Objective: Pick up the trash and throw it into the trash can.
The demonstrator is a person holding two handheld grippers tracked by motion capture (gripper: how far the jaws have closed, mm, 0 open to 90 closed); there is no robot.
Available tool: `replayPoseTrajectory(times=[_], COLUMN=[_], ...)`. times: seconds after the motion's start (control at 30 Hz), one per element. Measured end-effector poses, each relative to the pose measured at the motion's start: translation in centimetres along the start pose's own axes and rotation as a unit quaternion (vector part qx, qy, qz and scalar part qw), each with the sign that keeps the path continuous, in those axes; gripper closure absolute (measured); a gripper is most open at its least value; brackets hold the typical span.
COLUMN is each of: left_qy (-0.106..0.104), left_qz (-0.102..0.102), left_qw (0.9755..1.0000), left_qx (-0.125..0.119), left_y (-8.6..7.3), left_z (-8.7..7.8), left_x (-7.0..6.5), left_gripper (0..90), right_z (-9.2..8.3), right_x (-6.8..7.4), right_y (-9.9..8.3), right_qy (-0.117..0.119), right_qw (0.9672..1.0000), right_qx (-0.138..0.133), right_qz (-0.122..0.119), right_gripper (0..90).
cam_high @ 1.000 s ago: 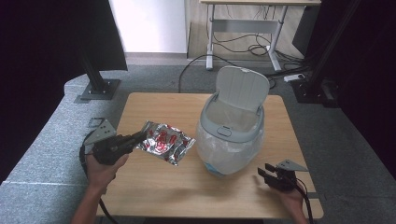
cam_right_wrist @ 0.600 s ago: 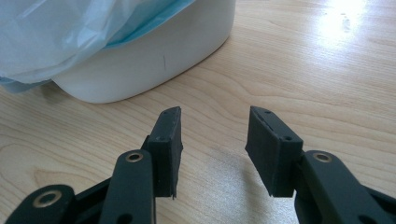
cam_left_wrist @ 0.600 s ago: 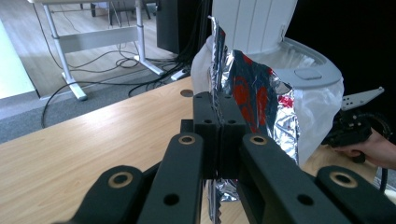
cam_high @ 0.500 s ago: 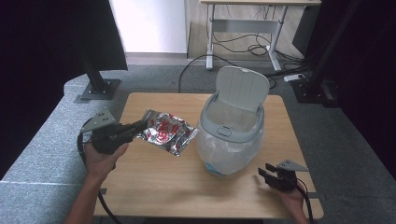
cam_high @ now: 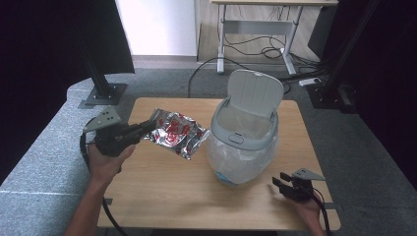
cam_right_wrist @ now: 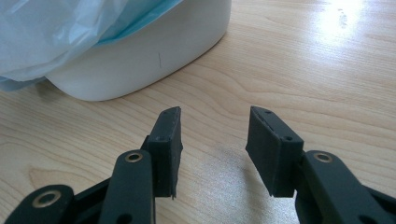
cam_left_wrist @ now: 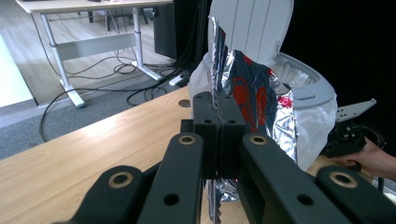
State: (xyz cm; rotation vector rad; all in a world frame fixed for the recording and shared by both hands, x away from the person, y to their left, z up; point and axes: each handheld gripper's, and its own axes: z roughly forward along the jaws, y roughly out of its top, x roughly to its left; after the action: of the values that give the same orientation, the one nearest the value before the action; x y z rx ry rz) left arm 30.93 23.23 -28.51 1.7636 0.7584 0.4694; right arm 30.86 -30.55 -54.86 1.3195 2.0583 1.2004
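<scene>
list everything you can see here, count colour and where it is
foil wrapper: 1, silver with red print, held off the table at the left, its edge clamped in the left gripper
bin: 1, pale grey, on the table right of centre, lid standing open, clear bag lining it and hanging over its sides
table: 1, light wood, centre
desk: 1, pale top on grey legs, at the back, cables on the floor under it
black stand: 1, on the grey floor, back left
left gripper: 1, black, shut on the wrapper, above the table's left edge
right gripper: 1, black, open with nothing between its jaws, low by the bin's base at the table's front right
</scene>
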Motion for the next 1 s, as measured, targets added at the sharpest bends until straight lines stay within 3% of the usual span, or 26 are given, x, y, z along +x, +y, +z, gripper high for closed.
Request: replayPoseTrajectory(times=[0.63,1.0], left_qy=[-0.003,-0.005], left_qz=[0.018,0.022], left_qw=[0.9998,0.9997], left_qx=[0.006,0.009], left_y=[4.0,5.0], left_z=[2.1,3.0], left_x=[-0.7,-1.0], left_gripper=[88.8,88.7], right_z=[0.1,0.1], right_x=[0.0,-0.1], right_y=[-0.1,-0.1], right_qy=[0.000,0.000], right_qw=[1.0000,1.0000], right_qx=[0.005,0.004], right_qz=[-0.001,0.000], right_gripper=[53.8,53.7])
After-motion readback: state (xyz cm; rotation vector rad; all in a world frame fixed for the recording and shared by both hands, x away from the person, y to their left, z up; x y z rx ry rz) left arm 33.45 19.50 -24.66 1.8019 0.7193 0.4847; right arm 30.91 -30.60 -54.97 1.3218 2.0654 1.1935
